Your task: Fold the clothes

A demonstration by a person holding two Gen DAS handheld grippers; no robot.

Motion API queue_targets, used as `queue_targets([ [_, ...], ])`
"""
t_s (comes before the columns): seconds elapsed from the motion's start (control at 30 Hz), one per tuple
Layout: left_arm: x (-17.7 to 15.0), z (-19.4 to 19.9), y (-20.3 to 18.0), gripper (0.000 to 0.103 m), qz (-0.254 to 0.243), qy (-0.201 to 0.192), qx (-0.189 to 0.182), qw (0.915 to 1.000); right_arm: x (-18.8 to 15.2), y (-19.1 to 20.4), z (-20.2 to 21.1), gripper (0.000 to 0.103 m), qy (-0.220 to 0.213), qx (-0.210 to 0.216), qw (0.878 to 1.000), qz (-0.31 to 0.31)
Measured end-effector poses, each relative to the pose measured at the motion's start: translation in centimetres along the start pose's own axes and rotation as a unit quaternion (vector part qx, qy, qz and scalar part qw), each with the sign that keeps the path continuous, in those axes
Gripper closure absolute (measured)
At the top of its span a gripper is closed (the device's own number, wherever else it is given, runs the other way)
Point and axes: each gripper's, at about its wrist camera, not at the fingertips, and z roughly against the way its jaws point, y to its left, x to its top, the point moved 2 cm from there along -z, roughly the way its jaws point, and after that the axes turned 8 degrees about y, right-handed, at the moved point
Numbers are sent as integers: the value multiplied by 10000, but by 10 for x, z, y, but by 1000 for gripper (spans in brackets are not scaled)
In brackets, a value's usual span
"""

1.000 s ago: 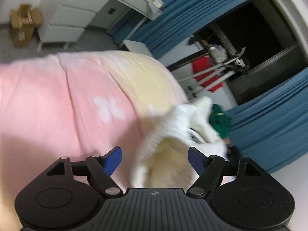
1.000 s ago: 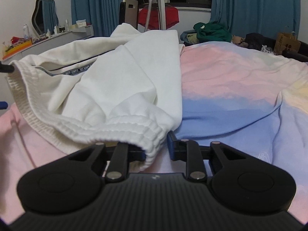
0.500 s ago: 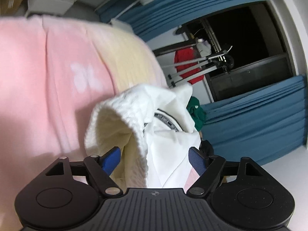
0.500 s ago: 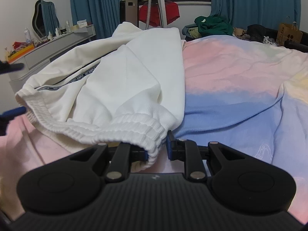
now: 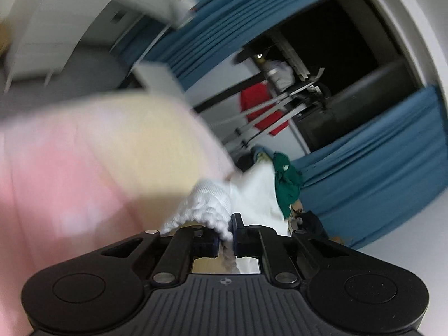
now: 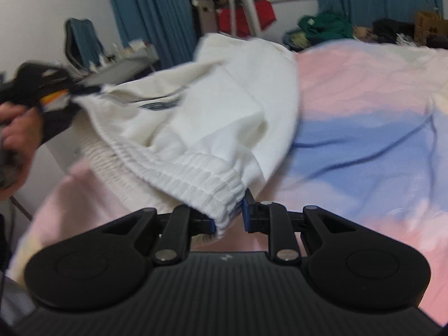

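Since the earlier frame the left gripper has been brought onto the ribbed waistband of the one white garment, and its jaws have just been closing; the waistband is now pinched between its two blue pads. The right gripper is clamped on the other end of the same waistband, as it was before, and the band is drawn out between the two grippers. The garment, likely a pair of white shorts with one dark printed stripe, is spread over the pink, blue and yellow bedspread, its waist end raised. One hand is seen at the left edge of the right wrist view. Both views are blurred. One green garment lies at the far side of the bed, and one red cloth hangs on a rack before blue curtains.
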Motion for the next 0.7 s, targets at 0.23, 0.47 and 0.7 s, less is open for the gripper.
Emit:
queue_targets([
  [0.23, 108, 5, -8, 93, -893, -346, 913, 9912, 18, 103, -23, 82, -193, 1157, 9930, -165],
  [0.47, 166, -74, 54, 92, -1197, -179, 2217, 9676, 31, 191, -103, 82, 250, 1919, 9809, -191],
  [0.7, 159, -98, 104, 89, -818, 28, 1952, 9773, 32, 186, -131, 81, 473, 1784, 9828, -50],
])
